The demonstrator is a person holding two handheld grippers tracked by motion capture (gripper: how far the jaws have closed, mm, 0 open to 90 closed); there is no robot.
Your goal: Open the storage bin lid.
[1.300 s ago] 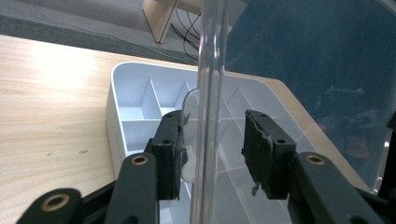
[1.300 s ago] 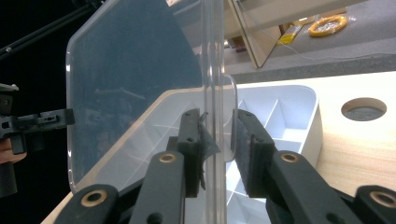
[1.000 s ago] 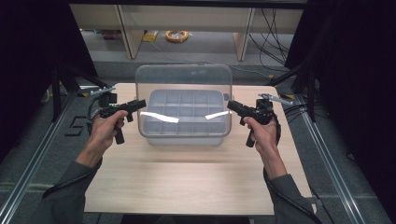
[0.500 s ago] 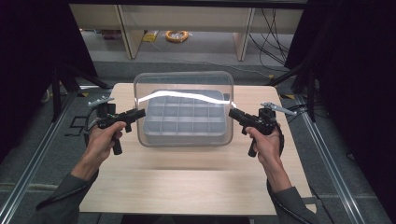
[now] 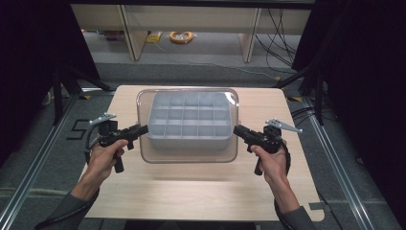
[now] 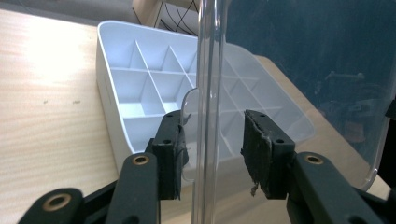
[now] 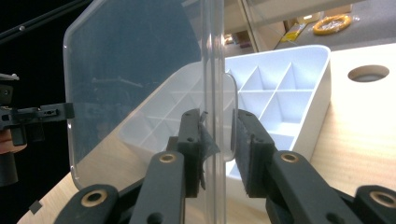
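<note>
Two grippers, left [image 5: 142, 129] and right [image 5: 238, 130], stay clamped on the clear lid [image 5: 187, 154], now lowered nearly level over the compartment tray [image 5: 186, 139], ready for seating.

On the floor [image 5: 81, 132] left of the table [image 5: 201, 191], in the high view, a marking is showing that looks like the digit "5", partly cut off by a dark rail, so its reading is uncertain. Nothing else is reading as text: no label, brand or number is showing legibly in either gripper view.
</note>
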